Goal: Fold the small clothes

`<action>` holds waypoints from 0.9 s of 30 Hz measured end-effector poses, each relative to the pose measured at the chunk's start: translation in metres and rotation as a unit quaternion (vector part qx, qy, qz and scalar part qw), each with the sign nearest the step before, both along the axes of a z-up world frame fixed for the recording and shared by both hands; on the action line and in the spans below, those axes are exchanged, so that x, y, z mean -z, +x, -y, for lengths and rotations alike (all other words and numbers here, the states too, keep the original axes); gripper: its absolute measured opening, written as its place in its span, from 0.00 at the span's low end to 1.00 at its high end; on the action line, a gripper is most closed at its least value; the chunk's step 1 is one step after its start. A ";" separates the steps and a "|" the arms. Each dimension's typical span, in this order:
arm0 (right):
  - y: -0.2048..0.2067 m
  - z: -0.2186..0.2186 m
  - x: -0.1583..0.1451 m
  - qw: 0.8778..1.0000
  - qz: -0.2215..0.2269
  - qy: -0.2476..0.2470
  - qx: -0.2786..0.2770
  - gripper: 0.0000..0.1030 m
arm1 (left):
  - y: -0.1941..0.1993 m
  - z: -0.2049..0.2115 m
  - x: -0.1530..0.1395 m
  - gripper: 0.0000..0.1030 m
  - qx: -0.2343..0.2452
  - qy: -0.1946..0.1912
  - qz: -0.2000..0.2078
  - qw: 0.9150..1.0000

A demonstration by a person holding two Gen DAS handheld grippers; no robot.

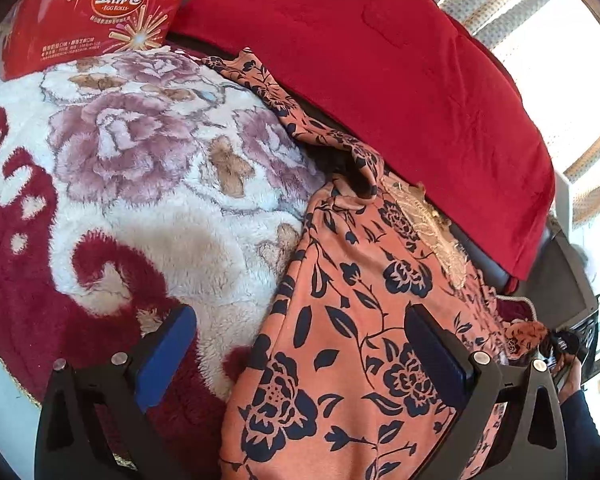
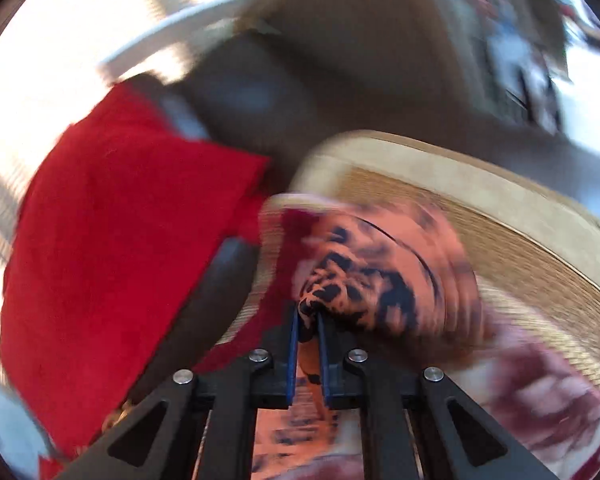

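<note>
An orange garment with a dark navy flower print (image 1: pixel 352 320) lies spread over a fluffy floral blanket (image 1: pixel 148 168); a beige lace trim (image 1: pixel 428 220) shows near its far edge. My left gripper (image 1: pixel 296 344) hovers open above the garment, with the left blue pad over the blanket and the right pad over the cloth. In the blurred right wrist view my right gripper (image 2: pixel 308 320) is shut on a bunched corner of the same orange garment (image 2: pixel 364 264), which trails away from the pads. In the left wrist view that gripper appears at the far right edge (image 1: pixel 556 346), holding the garment's corner.
A red blanket (image 1: pixel 380 60) covers the dark sofa back behind the garment, seen as a red cloth (image 2: pixel 112 240) from the right wrist. A red egg-roll bag (image 1: pixel 96 12) sits at the far left. A woven tan mat (image 2: pixel 500 232) lies under the right side. Bright curtains (image 1: pixel 580 100) stand beyond.
</note>
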State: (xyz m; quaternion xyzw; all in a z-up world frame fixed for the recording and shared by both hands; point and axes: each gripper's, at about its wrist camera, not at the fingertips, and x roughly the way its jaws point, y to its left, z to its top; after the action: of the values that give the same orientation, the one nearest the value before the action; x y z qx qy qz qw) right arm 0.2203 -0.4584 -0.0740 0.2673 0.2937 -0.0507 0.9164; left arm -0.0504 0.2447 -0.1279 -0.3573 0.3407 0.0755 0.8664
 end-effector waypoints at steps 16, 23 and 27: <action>-0.022 -0.420 0.126 0.910 -0.064 -0.129 -0.389 0.20 | -0.010 -0.004 -0.002 1.00 -0.007 -0.004 0.015 1.000; -0.065 -0.344 0.086 0.941 -0.003 -0.062 -0.332 0.77 | -0.010 -0.001 -0.004 1.00 0.000 0.003 0.018 1.000; -0.075 -0.301 0.106 0.947 -0.008 -0.014 -0.321 0.77 | -0.005 0.014 -0.013 1.00 0.023 0.033 -0.001 0.999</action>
State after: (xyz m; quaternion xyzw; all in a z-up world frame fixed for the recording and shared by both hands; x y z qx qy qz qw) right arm 0.1457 -0.1575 -0.1804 0.1458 0.3707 0.2396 0.8854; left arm -0.0553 0.2308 -0.1153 -0.3205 0.3469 0.0669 0.8789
